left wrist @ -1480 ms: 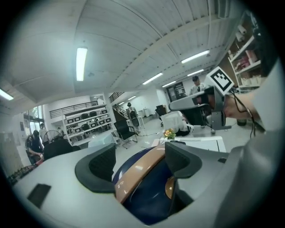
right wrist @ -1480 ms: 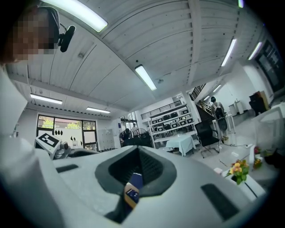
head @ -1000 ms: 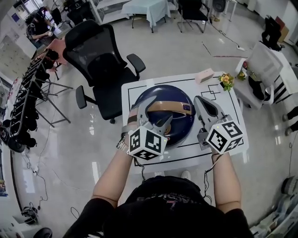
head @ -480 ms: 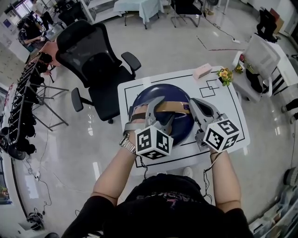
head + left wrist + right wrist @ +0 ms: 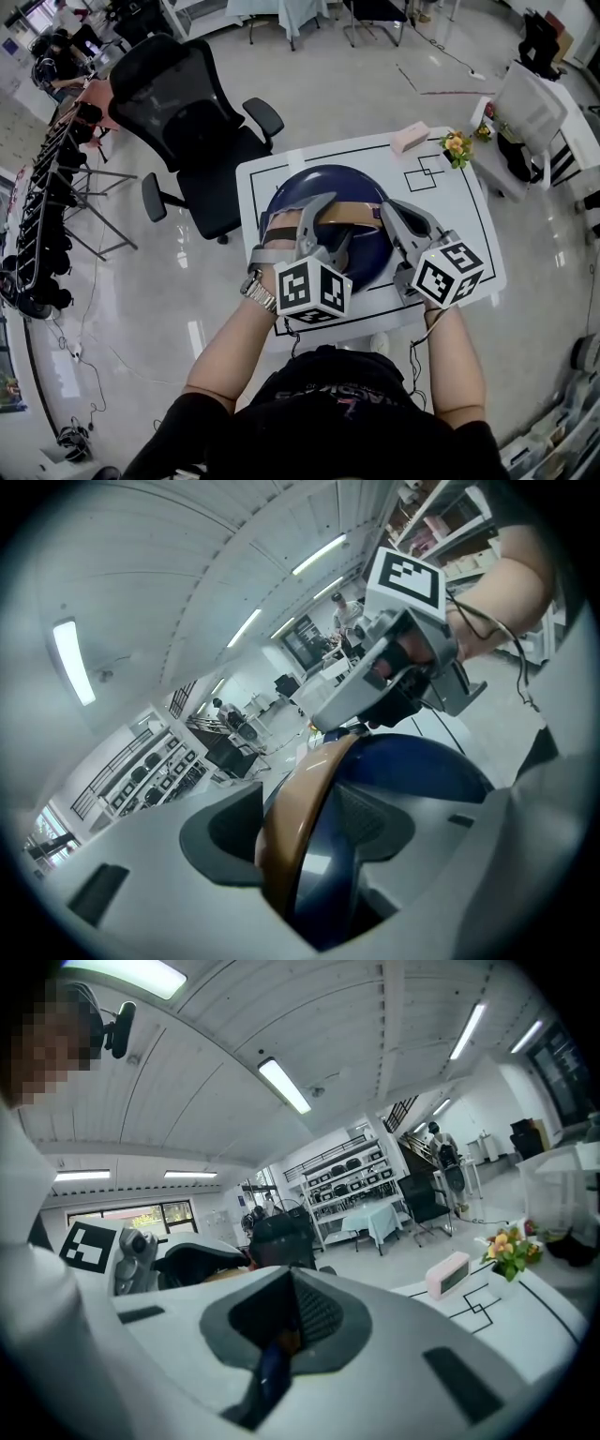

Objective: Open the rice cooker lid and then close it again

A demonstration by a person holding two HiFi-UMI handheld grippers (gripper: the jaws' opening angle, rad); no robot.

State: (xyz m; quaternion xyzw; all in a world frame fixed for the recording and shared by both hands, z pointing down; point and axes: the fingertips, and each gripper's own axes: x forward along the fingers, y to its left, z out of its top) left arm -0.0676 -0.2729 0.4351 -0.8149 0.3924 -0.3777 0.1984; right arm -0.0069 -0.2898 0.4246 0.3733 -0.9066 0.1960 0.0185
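1. Table [image 5: 452, 217]: white and marked with black lines, it stands just in front of the person on a glossy floor [image 5: 141, 309].
2. Rice cooker [image 5: 368, 261]: dark blue and round, it sits on the left-centre part of the table. Its domed lid [image 5: 314, 183] is down. A tan handle [image 5: 354, 216] arches over the top from left to right.
3. Left gripper [image 5: 328, 223]: it reaches over the near left part of the dome, with one jaw on each side of the handle.
   - The jaws are moderately apart and have just been closing.
   - In the left gripper view the handle runs between them, close against the jaw at that view's left.
   - A strip of blue shows between the handle and the ribbed pad [image 5: 375, 822] on the other jaw, so no grip can be seen.
4. Right gripper [image 5: 387, 210]: its jaws are fully together and hold nothing. The tips lie at the right end of the handle, beside the dome. The right gripper view shows only a sliver of blue and tan through the slit.
5. Pink box [image 5: 410, 139] and flowers [image 5: 457, 145]: both stand at the far right of the table, well apart from the cooker.
6. Office chair [image 5: 178, 112]: black, on the floor beyond the table's far left corner.
7. Wristwatch [image 5: 255, 291]: on the left wrist, near the table's near edge.
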